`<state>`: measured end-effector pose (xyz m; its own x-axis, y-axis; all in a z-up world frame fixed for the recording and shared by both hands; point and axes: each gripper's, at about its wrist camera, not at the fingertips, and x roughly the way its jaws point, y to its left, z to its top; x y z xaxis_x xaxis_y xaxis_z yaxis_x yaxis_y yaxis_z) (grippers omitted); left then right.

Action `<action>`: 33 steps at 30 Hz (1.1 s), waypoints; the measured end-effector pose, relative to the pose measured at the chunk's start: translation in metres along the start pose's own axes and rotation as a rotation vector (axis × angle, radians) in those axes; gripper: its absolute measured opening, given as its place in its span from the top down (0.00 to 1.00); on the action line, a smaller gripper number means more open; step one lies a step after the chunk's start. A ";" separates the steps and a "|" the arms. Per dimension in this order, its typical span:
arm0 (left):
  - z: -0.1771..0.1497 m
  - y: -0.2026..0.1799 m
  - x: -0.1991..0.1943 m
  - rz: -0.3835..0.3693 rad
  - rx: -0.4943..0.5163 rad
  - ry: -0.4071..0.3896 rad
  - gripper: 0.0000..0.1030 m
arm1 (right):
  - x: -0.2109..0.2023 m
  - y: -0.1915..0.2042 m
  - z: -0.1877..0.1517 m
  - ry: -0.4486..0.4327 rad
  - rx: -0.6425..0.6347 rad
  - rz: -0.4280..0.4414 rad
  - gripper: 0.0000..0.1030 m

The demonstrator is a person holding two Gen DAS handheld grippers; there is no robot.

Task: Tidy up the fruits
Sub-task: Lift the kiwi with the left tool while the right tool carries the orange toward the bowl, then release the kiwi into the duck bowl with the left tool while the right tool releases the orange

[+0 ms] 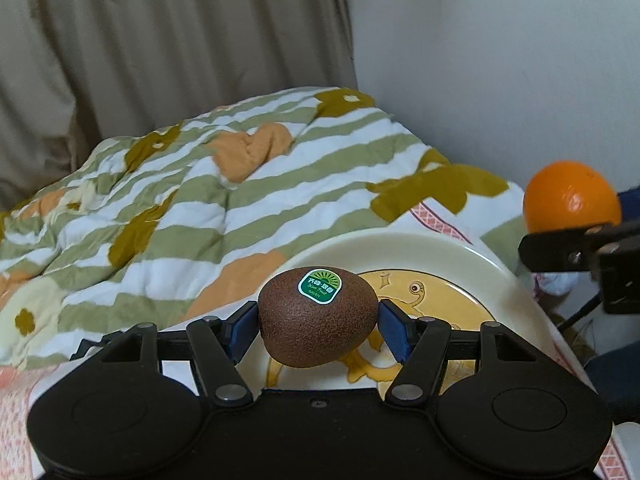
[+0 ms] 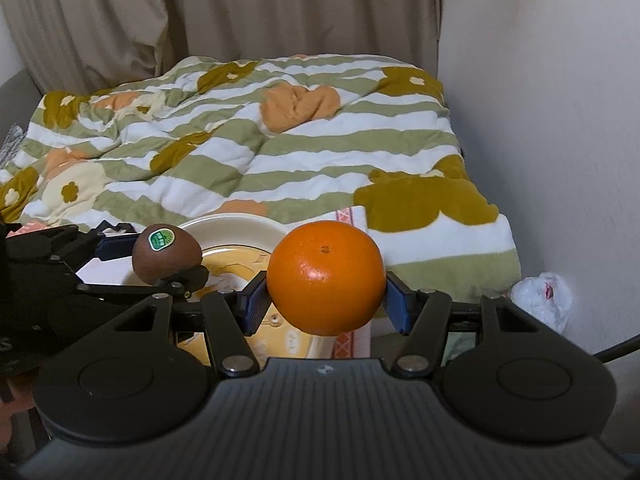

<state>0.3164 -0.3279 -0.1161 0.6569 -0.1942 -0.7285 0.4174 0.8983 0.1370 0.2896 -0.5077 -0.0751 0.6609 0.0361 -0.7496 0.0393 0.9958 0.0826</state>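
Observation:
My left gripper (image 1: 318,326) is shut on a brown kiwi (image 1: 318,316) with a green sticker, held above a cream plate (image 1: 448,254) with a yellow drawing. My right gripper (image 2: 326,298) is shut on an orange (image 2: 326,276), held above the plate's right side (image 2: 240,226). In the right wrist view the kiwi (image 2: 166,254) and left gripper (image 2: 168,256) sit to the left of the orange. In the left wrist view the orange (image 1: 572,196) is at the far right, with a right gripper finger below it.
A striped green, white and orange quilt (image 2: 248,152) covers the bed behind the plate. Beige curtains (image 2: 240,12) hang at the back. A white wall (image 2: 540,120) stands at the right, with a white plastic bag (image 2: 544,296) at its foot.

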 end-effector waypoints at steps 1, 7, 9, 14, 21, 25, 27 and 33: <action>0.000 -0.001 0.004 -0.005 0.007 0.005 0.34 | 0.001 -0.002 0.000 0.001 0.006 -0.004 0.28; 0.001 -0.007 0.015 -0.009 0.043 0.016 0.32 | 0.003 -0.011 -0.001 0.008 0.031 -0.025 0.28; 0.001 -0.009 0.012 -0.004 0.057 0.003 0.18 | 0.003 -0.013 -0.001 0.006 0.038 -0.030 0.28; 0.000 -0.006 -0.006 0.001 0.076 -0.029 0.02 | -0.003 -0.014 0.003 -0.008 0.050 -0.027 0.28; -0.012 0.020 -0.033 -0.001 -0.017 -0.005 0.02 | -0.002 0.000 0.010 -0.009 0.002 0.000 0.28; -0.017 0.035 -0.051 0.007 -0.083 -0.010 0.02 | 0.005 0.015 0.010 0.004 -0.032 0.023 0.28; -0.018 0.041 -0.058 0.015 -0.107 -0.016 0.02 | 0.010 0.023 0.010 0.008 -0.055 0.034 0.28; -0.024 0.053 -0.073 0.021 -0.163 -0.011 0.02 | 0.034 0.047 0.003 0.032 -0.150 0.051 0.28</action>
<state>0.2758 -0.2565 -0.0722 0.6716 -0.1784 -0.7191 0.2971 0.9540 0.0408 0.3157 -0.4600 -0.0948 0.6350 0.0876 -0.7675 -0.1081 0.9938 0.0240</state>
